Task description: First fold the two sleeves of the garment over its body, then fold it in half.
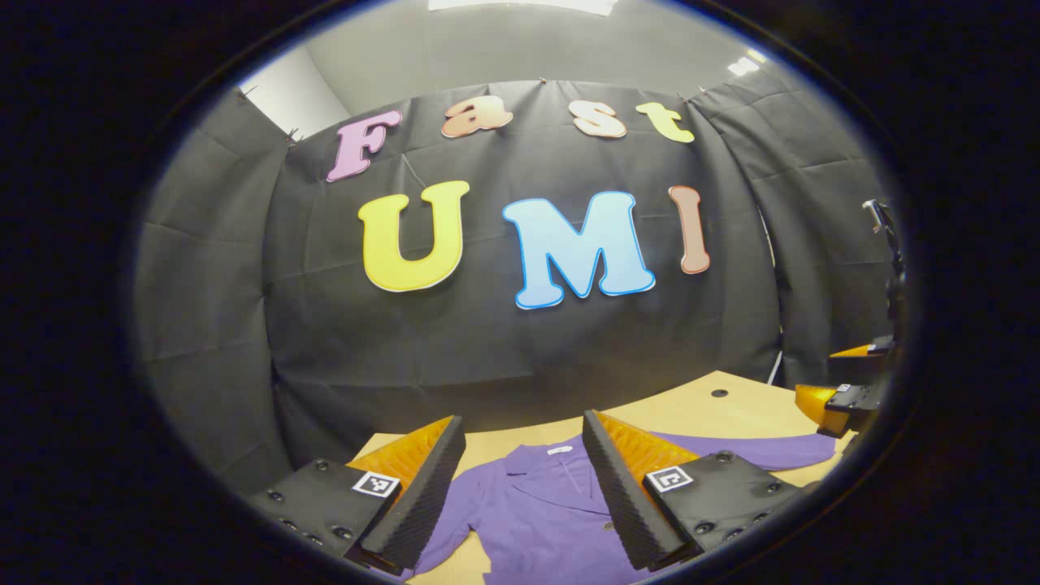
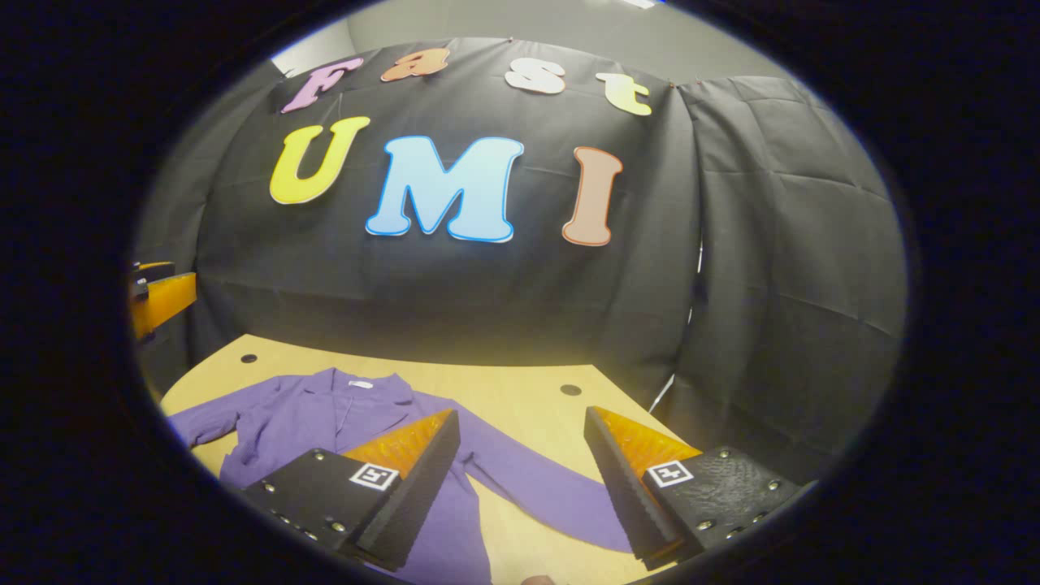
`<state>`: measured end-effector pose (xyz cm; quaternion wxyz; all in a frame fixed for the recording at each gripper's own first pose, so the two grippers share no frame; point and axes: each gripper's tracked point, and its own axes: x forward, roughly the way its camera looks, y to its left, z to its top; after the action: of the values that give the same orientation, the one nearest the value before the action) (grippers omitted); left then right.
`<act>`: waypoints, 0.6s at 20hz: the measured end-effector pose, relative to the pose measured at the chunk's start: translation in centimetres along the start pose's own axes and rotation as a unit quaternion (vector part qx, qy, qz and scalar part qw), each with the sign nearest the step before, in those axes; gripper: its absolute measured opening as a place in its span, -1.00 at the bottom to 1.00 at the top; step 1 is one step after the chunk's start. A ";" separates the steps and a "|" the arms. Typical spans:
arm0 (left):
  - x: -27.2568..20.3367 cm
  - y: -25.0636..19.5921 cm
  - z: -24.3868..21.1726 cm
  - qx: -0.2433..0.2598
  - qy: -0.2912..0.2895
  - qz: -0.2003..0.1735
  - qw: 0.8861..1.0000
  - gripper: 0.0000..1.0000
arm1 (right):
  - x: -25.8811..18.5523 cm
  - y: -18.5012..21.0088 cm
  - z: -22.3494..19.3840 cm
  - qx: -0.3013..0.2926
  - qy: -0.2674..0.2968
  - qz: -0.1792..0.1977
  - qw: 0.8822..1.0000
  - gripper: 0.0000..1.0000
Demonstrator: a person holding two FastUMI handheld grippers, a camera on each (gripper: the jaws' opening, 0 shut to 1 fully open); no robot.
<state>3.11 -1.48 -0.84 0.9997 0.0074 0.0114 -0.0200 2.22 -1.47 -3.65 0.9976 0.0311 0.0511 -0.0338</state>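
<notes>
Purple shirt (image 2: 325, 418) lies flat on the wooden table (image 2: 520, 390), collar toward the booth wall, both sleeves spread out, nothing folded yet. Left gripper (image 1: 524, 463) hangs above the shirt's chest, fingers apart, holding nothing. Right gripper (image 2: 520, 463) hangs over the long sleeve (image 2: 536, 479) w/ fingers also spread, not touching fabric.

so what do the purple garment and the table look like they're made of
Purple garment: soft matte fabric, likely knit or cotton, going by its wrinkles and limp sleeves. Table: pale wood or wood-look laminate, smooth with a slight sheen and small dark holes.
</notes>
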 end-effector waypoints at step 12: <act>0.7 1.0 -1.0 0.007 0.005 0.025 1.000 0.93 | 1.0 -7.4 -8.8 0.062 0.130 -0.102 0.984 0.91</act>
<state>3.81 -0.50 -1.89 0.9997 0.0145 0.0165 0.0049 1.83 -8.32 -12.93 0.9700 0.0920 0.1809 -0.1342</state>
